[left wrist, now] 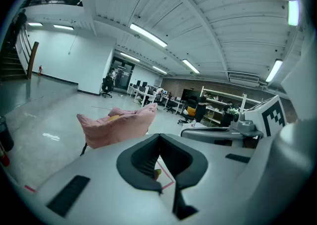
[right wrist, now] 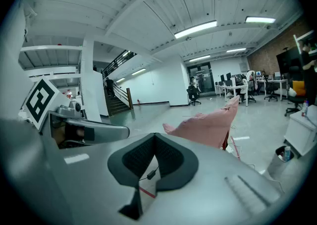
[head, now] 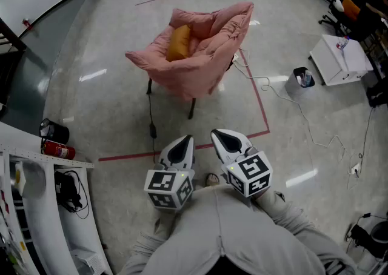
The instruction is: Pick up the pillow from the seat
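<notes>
Two grippers sit low in my head view, close against the person's grey sleeves and just beside each other, both pointing toward the chair. I read the left gripper (head: 183,142) as pressed together, its jaw tips meeting with nothing pinched between them. The right gripper (head: 219,134) looks the same in its own view: tips closed on each other and empty.

The orange pillow (head: 179,42) lies on the seat of the pink padded chair (head: 203,71), leaning against the chair's left-hand padding as I see it from the head camera. It is well apart from both grippers. From the left gripper view only a sliver of the pillow peeks over the chair's rim, and from the right gripper view I cannot see it at all.

Red floor tape (head: 262,110) runs between the grippers and the chair. A white cable (head: 285,99) trails from the chair toward a small bin (head: 301,80). A fire extinguisher (head: 57,149) lies on the floor at far left
</notes>
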`<state>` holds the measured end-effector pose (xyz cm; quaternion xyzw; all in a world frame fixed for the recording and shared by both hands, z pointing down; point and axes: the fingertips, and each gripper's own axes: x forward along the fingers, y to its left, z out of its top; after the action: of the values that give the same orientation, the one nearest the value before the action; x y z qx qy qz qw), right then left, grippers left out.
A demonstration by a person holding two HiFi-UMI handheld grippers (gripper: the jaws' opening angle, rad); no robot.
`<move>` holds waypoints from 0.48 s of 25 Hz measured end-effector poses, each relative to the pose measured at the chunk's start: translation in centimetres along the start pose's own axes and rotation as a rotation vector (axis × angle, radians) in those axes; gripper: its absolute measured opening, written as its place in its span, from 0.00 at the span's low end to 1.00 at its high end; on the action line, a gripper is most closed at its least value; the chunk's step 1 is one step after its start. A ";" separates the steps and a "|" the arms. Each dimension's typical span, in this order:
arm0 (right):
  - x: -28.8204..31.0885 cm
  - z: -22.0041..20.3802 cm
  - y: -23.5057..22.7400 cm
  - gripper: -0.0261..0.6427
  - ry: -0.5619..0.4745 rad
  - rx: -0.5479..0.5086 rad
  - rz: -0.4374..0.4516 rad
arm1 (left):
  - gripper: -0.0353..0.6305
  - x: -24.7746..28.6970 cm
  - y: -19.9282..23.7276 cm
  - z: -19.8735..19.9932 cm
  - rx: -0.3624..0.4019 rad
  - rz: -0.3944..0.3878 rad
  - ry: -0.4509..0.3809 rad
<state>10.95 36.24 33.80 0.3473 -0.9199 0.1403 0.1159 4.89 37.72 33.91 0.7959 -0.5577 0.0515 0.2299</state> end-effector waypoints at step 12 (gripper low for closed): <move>0.5 -0.2 -1.7 0.04 0.006 -0.005 0.007 | 0.06 1.8 0.1 -0.2 0.003 0.017 0.007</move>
<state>11.77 34.79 34.47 0.3431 -0.9213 0.1392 0.1188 5.45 36.24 34.69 0.7913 -0.5636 0.0571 0.2300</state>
